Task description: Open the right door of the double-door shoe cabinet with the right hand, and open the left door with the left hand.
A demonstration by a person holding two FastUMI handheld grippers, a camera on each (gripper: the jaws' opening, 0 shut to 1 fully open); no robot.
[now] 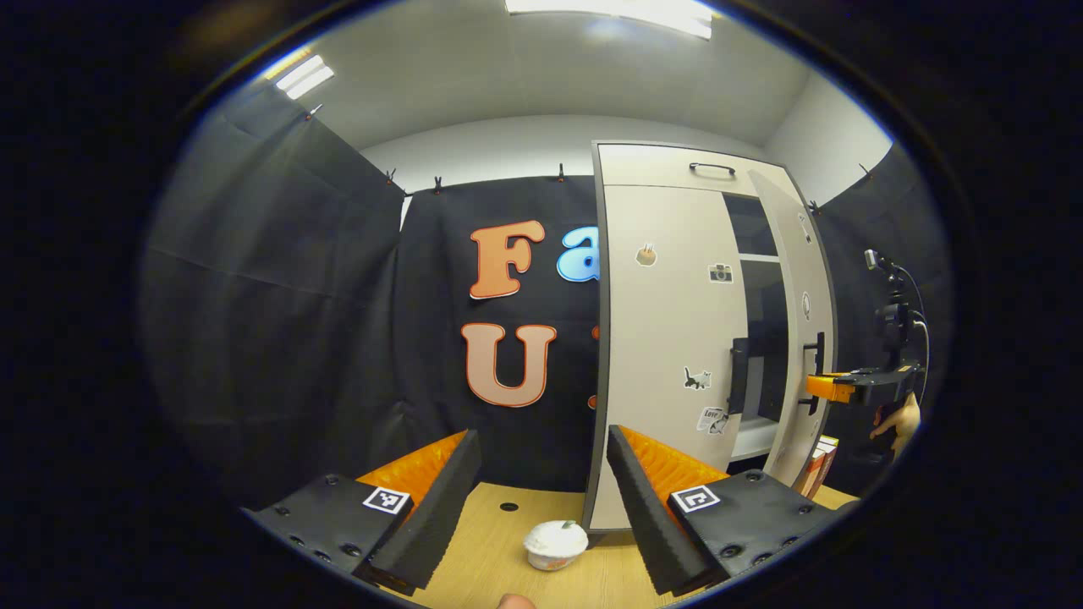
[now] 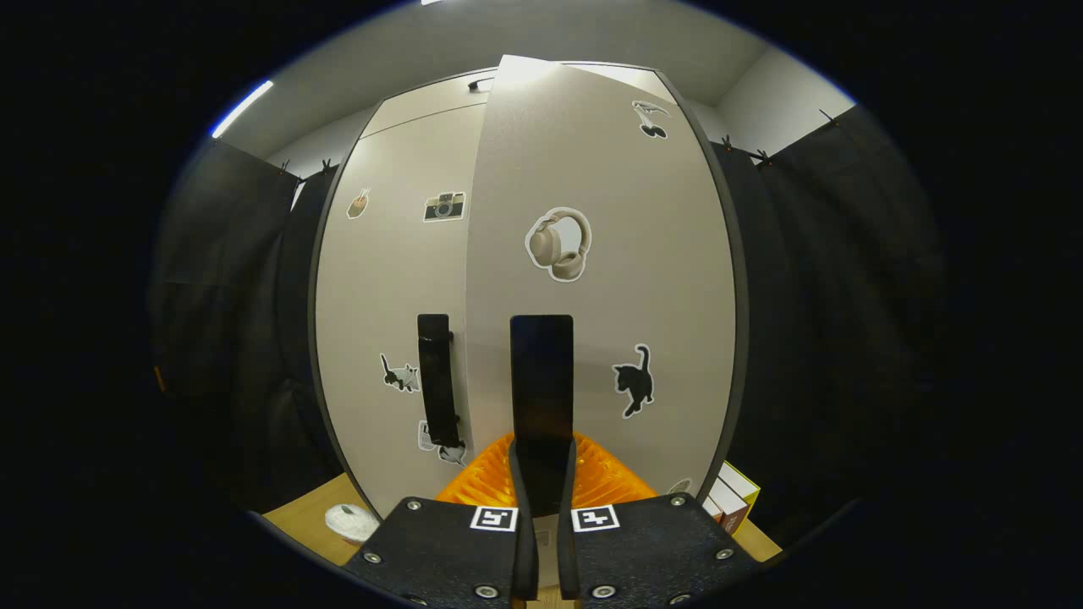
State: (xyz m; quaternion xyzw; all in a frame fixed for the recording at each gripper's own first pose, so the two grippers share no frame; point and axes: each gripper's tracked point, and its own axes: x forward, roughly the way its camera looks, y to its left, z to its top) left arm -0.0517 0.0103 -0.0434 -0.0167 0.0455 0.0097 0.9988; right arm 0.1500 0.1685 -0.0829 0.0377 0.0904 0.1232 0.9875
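My shoe cabinet [image 1: 668, 338] stands upright on the wooden tabletop, pale beige and dotted with stickers. Its right door [image 2: 592, 279] is swung partly open, showing dark shelves inside; its black handle [image 2: 541, 397] is vertical. The left door [image 2: 393, 296] is shut, handle [image 2: 437, 381] untouched.

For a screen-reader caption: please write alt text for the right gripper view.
The right gripper is shut on the right door's handle, the right door swung partly open. Beside it, the left door is closed, its handle untouched.
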